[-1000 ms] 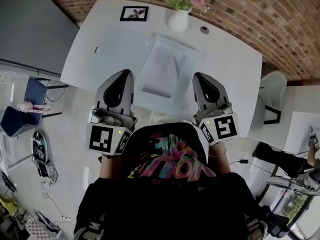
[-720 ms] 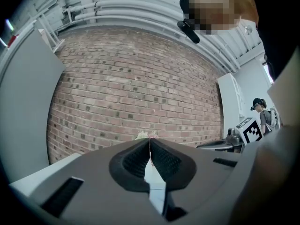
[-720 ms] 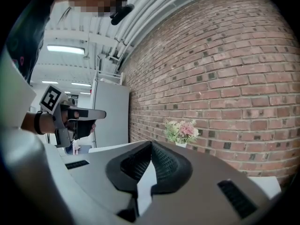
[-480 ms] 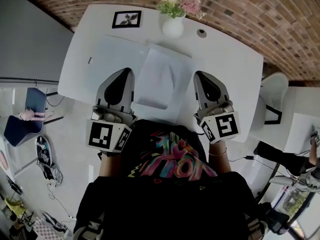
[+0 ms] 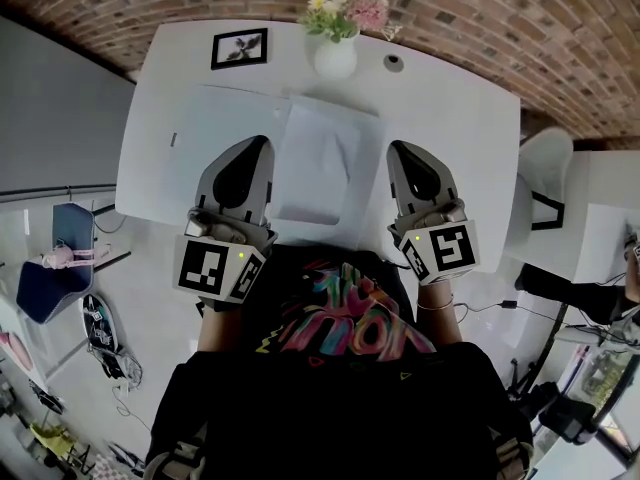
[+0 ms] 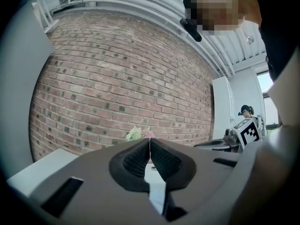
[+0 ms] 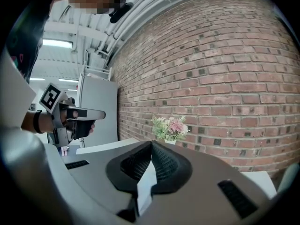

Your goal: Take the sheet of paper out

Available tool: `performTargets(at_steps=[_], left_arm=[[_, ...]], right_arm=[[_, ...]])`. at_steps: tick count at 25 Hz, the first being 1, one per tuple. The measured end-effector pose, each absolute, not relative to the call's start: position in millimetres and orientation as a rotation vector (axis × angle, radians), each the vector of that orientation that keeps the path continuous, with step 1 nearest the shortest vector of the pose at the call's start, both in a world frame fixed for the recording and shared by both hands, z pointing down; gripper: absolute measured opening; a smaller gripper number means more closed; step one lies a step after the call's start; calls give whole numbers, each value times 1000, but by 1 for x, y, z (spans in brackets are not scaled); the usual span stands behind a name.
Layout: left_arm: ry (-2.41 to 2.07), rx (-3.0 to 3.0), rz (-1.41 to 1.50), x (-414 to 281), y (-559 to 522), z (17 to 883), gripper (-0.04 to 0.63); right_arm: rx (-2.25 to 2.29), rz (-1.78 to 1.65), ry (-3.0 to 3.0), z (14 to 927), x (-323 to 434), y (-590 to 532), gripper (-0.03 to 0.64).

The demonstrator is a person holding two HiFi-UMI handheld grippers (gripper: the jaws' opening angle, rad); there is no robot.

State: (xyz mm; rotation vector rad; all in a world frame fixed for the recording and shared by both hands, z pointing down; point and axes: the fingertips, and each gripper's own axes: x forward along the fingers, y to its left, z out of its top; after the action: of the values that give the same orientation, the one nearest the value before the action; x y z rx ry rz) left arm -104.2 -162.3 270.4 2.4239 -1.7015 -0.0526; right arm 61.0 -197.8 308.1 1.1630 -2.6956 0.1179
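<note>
Evidently the left claw [image 5: 256,142] and right claw [image 5: 401,148] are both clenched on nothing, flanking the sheet of paper [image 5: 318,163] lying flat on the desk [image 5: 455,118] (perhaps inside a clear sleeve), likely poised to work it from both sides.

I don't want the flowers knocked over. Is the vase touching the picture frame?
Apart. The head view shows bare white table between the vase and the picture frame.
</note>
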Motion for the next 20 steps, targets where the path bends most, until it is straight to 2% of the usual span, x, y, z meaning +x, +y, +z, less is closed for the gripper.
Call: performTargets(at_steps=[20], left_arm=[[-1573,2414,11,-110,-169,309,26]], right_arm=[[1215,195,-2611,335,54,-185,18]])
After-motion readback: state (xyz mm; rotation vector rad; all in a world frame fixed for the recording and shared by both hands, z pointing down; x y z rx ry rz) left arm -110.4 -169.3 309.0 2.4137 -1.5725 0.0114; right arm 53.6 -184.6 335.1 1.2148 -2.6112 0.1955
